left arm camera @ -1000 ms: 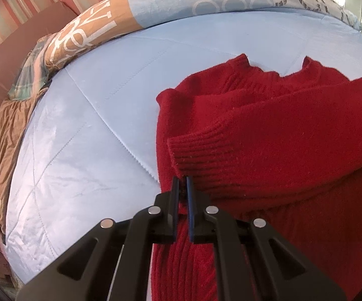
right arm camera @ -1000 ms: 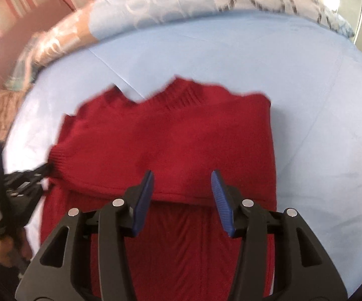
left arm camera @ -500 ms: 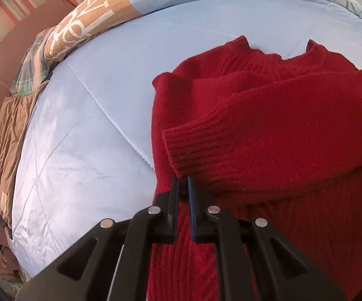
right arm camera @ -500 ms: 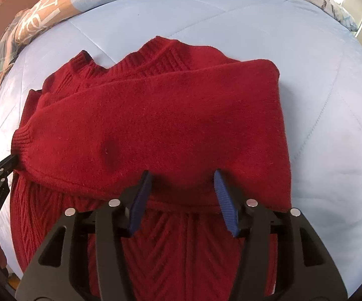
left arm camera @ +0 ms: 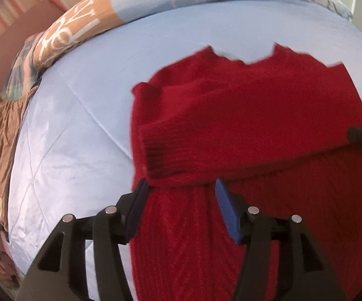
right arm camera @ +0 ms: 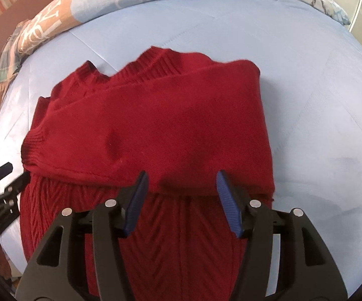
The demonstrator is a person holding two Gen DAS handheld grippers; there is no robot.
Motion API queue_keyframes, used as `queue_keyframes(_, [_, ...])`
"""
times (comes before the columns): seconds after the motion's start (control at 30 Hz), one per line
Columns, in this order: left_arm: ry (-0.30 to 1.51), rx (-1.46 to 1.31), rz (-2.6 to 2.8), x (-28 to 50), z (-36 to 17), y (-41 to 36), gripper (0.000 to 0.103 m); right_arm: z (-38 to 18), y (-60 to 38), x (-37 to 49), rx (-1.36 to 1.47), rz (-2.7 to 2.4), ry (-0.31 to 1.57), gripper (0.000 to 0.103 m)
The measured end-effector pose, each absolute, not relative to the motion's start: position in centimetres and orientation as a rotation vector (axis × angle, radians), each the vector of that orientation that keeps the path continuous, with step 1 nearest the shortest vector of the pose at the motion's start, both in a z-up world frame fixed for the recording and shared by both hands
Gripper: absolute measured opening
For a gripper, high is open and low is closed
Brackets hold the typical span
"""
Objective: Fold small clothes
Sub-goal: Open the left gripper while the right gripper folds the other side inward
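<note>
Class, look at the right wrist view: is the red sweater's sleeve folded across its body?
Yes: the sleeve lies flat across the red sweater, its ribbed cuff at the left edge.

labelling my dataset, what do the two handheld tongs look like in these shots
Both match. The left tongs and right tongs have matte black, angular plastic arms with triangular cut-outs and round silver pivot pins. Each finger carries a blue ribbed pad on its inner face. No cables or markings show. No sleeve is clearly in view.
</note>
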State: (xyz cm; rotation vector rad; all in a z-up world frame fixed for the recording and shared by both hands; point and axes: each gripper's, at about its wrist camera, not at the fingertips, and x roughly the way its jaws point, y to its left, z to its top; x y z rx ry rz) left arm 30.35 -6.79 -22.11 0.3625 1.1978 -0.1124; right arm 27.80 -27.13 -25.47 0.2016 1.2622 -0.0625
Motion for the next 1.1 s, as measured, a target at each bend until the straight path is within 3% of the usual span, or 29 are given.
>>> queue_keyframes(0.47, [1.313, 0.266, -0.088, 30.3, -23.5, -5.2, 0.057, -28.8, -29.0, 27.9, 0.311, -0.061, 1.329, 0.062])
queue_keyframes(0.8, [1.365, 0.222, -0.025, 27.3, -24.0, 0.0, 0.059, -25.9, -29.7, 24.5, 0.273, -0.009, 1.224, 0.066])
queue_keyframes(1.1, [1.282, 0.191, -0.064, 25.7, -22.0, 0.4, 0.059, -24.6, -28.2, 21.8, 0.240, 0.000, 1.192, 0.066])
